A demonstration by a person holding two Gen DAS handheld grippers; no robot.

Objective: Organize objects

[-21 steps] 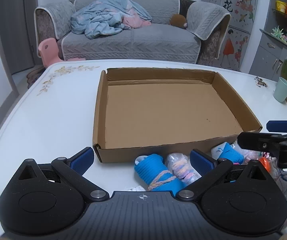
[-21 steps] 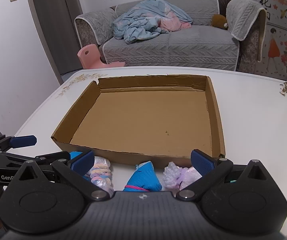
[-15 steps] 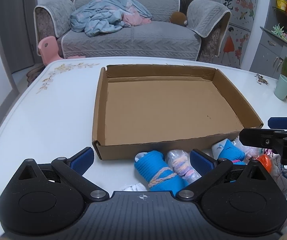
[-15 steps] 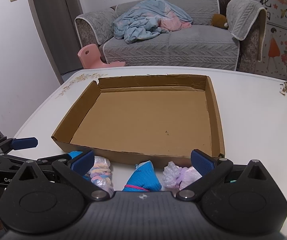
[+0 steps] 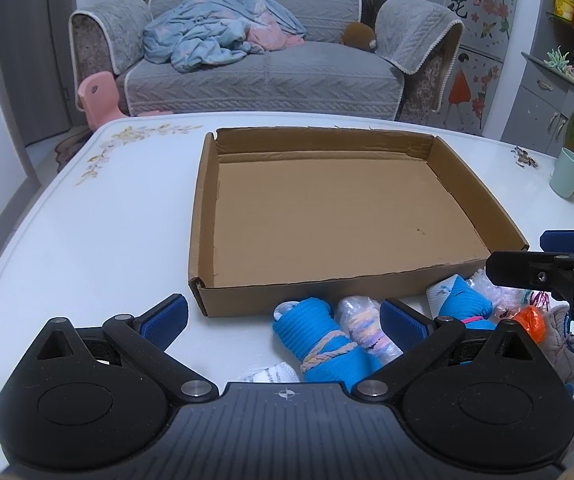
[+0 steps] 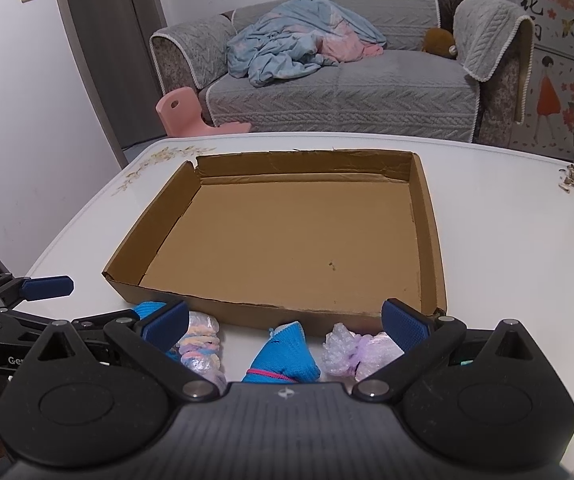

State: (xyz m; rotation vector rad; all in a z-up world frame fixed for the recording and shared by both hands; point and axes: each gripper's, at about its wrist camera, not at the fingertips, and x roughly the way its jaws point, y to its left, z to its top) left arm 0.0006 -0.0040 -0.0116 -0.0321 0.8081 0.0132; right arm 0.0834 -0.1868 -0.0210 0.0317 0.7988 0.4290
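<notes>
Both my tongs hang over the near edge of the white table, tilted downward. My left gripper stands fully spread, pinching nothing; my right gripper is likewise spread wide and empty.

The cardboard tray lies flat ahead and holds nothing. The items to be sorted sit in a row on the table just outside its near wall: a blue roll bound with cord, a plastic-wrapped pastel bundle touching its side, a blue knit piece, and a clear wrapped purple bundle. An orange item and a grey glove lie further right; their detail is unclear.

Assessment: no item is yet in the tray, so the first pick is the step in hand. I judge the blue roll best taken across its width by the left tongs, lowered so the pads straddle it without catching the neighbouring bundle. The wrapped bundles look slippery and soft; I should close on the middle, then lift clear of the tray wall before moving over it.
</notes>
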